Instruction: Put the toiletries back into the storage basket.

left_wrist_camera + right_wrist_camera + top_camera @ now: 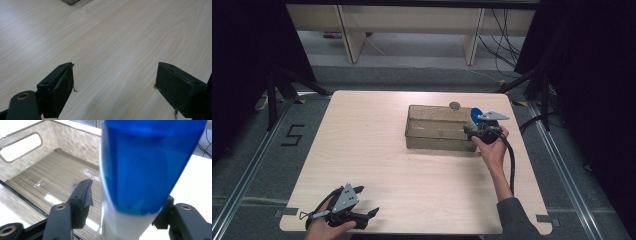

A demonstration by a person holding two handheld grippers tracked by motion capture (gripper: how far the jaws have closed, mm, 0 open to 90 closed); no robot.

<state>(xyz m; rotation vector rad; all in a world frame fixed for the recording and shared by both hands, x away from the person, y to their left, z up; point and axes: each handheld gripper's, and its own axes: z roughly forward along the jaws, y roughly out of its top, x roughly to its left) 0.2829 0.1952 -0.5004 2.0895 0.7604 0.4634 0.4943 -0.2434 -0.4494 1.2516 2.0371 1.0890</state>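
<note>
The blue and white bottle (140, 175) sits clamped between your right gripper's (482, 131) fingers, just at the right end of the clear bin (437, 131). It likely still needs lowering inside. Your left gripper (357, 202), fingers spread empty, waits well apart from the bin, near the counter's (377, 145) edge.

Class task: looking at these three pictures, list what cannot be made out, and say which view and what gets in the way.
- Blue-and-white object, right gripper view: too close, top cut off; what it is stays unclear.
- Small grey round thing, high view: too small to identify.
- Right hand-held gripper, high view: jaws hidden behind the clear plastic bin and hand.
</note>
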